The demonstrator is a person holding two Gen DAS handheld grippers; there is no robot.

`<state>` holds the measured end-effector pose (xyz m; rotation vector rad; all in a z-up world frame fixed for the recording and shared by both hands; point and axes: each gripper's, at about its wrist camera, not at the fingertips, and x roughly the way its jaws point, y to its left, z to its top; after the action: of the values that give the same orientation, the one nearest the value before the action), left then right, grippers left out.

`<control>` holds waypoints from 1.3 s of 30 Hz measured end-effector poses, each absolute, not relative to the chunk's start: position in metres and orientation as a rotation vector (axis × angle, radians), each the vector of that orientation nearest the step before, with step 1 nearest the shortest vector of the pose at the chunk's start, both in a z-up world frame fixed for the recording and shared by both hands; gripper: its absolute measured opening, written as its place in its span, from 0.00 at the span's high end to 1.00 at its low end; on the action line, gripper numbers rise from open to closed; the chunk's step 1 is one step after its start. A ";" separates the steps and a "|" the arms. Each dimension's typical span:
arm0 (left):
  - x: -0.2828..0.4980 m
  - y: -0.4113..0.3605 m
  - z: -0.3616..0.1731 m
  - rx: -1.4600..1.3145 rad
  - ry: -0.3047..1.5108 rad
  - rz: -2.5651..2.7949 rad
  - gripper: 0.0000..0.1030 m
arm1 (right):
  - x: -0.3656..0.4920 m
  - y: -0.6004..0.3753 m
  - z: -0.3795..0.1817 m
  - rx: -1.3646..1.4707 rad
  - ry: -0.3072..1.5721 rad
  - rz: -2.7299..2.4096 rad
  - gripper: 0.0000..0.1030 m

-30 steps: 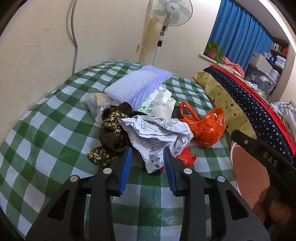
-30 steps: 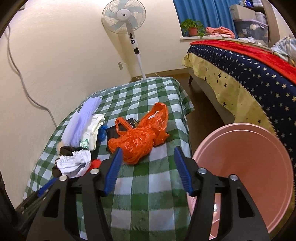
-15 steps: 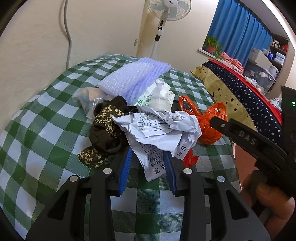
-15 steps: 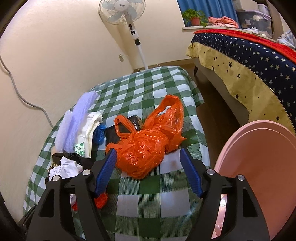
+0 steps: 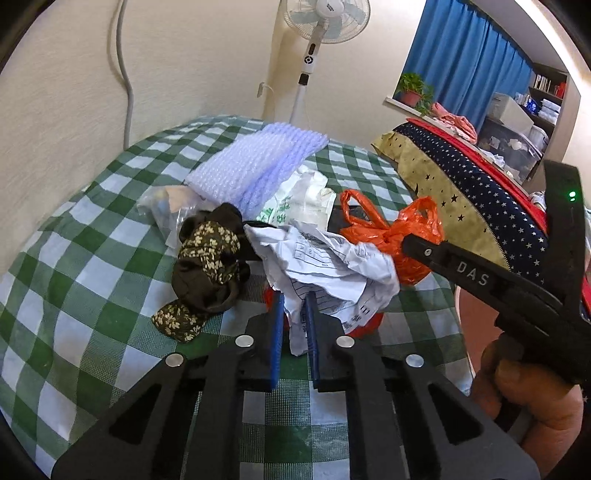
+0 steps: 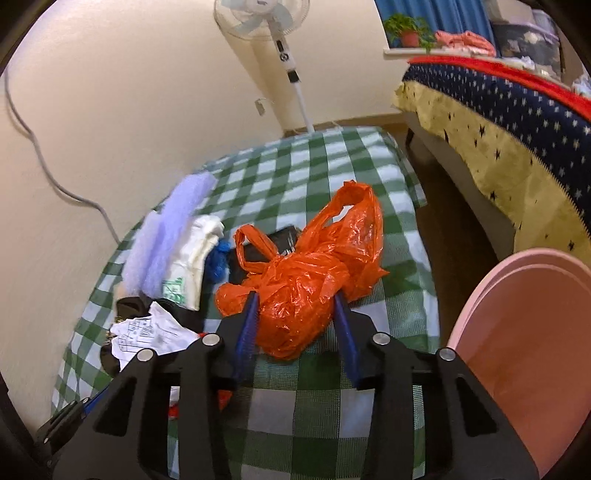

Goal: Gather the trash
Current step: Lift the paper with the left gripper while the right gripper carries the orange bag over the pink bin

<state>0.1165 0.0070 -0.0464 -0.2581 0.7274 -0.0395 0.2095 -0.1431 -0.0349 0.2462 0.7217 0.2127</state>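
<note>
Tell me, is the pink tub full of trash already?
No, the pink tub beside the table shows only its bare inside, and the orange bag lies on the checked tablecloth.

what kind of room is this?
Most likely a lived-in bedroom: a bed under a starry cover, a standing fan, blue curtains, and a table with a checked cloth.

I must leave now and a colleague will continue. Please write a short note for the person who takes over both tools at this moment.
Left tool: closing on a corner of the crumpled printed paper.
Right tool: closing around the orange plastic bag.
Bubble wrap, white plastic bag and floral cloth lie on the checked tablecloth.
Pink basin: at the table's right edge, nothing visible inside.
Done: nothing collected yet.
Left: lift both items, then the rest.
</note>
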 end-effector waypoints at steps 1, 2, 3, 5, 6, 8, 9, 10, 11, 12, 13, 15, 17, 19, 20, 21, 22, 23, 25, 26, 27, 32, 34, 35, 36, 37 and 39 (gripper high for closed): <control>0.115 0.007 -0.044 -0.260 0.722 -0.043 0.90 | 0.206 -0.143 -0.030 0.239 0.708 0.208 0.63; 0.113 0.007 -0.042 -0.261 0.716 -0.047 0.90 | 0.203 -0.144 -0.025 0.232 0.695 0.203 0.64; 0.111 0.007 -0.040 -0.259 0.711 -0.050 0.90 | 0.200 -0.146 -0.021 0.227 0.684 0.197 0.64; 0.108 0.007 -0.035 -0.254 0.699 -0.056 0.90 | 0.192 -0.149 -0.012 0.213 0.661 0.183 0.64; 0.106 0.006 -0.032 -0.253 0.694 -0.059 0.90 | 0.188 -0.150 -0.008 0.201 0.649 0.174 0.65; 0.102 0.006 -0.028 -0.248 0.681 -0.065 0.90 | 0.180 -0.154 -0.001 0.180 0.630 0.157 0.65; 0.100 0.005 -0.026 -0.242 0.677 -0.066 0.90 | 0.177 -0.156 0.003 0.169 0.621 0.149 0.65; 0.097 0.005 -0.024 -0.235 0.672 -0.069 0.90 | 0.170 -0.158 0.007 0.151 0.609 0.133 0.65; 0.096 0.004 -0.023 -0.231 0.669 -0.070 0.90 | 0.166 -0.160 0.010 0.141 0.604 0.124 0.65; 0.094 0.003 -0.023 -0.226 0.666 -0.071 0.90 | 0.160 -0.163 0.013 0.129 0.598 0.111 0.65; 0.091 0.002 -0.021 -0.215 0.660 -0.072 0.90 | 0.154 -0.166 0.016 0.123 0.593 0.103 0.65; 0.087 0.001 -0.020 -0.205 0.654 -0.074 0.90 | 0.145 -0.170 0.020 0.114 0.580 0.087 0.65; 0.082 0.000 -0.018 -0.199 0.648 -0.080 0.90 | 0.134 -0.176 0.026 0.101 0.566 0.067 0.65; 0.077 -0.002 -0.017 -0.190 0.641 -0.082 0.90 | 0.122 -0.181 0.030 0.097 0.554 0.051 0.65; 0.075 -0.002 -0.016 -0.188 0.638 -0.084 0.90 | 0.118 -0.183 0.032 0.096 0.549 0.045 0.65; 0.072 -0.003 -0.015 -0.187 0.635 -0.085 0.90 | 0.111 -0.187 0.034 0.092 0.542 0.038 0.65; 0.070 -0.004 -0.013 -0.187 0.630 -0.086 0.90 | 0.106 -0.188 0.035 0.088 0.539 0.031 0.65; 0.069 -0.004 -0.012 -0.187 0.626 -0.088 0.90 | 0.102 -0.190 0.035 0.084 0.536 0.021 0.65; 0.066 -0.006 -0.009 -0.185 0.618 -0.094 0.90 | 0.093 -0.197 0.037 0.088 0.532 0.001 0.64; 0.065 -0.008 -0.008 -0.184 0.615 -0.098 0.90 | 0.089 -0.200 0.039 0.087 0.529 -0.011 0.64; 0.063 -0.009 -0.008 -0.183 0.612 -0.101 0.90 | 0.086 -0.202 0.040 0.085 0.526 -0.021 0.64; 0.059 -0.023 -0.005 -0.187 0.601 -0.133 0.90 | 0.071 -0.225 0.042 0.097 0.521 -0.124 0.64; 0.058 -0.033 -0.004 -0.179 0.596 -0.152 0.90 | 0.066 -0.238 0.042 0.116 0.522 -0.172 0.64; 0.058 -0.039 -0.004 -0.173 0.595 -0.163 0.90 | 0.065 -0.243 0.042 0.125 0.522 -0.189 0.64; 0.057 -0.044 -0.004 -0.170 0.594 -0.171 0.90 | 0.063 -0.247 0.042 0.131 0.521 -0.204 0.64; 0.058 -0.050 -0.004 -0.163 0.594 -0.183 0.90 | 0.061 -0.252 0.042 0.135 0.519 -0.224 0.64; 0.059 -0.060 -0.004 -0.152 0.593 -0.203 0.90 | 0.059 -0.260 0.042 0.137 0.516 -0.258 0.64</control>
<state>0.0587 -0.0603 -0.0041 -0.1515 0.5926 -0.2030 0.0592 -0.2596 0.0424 0.1370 0.5160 -0.2576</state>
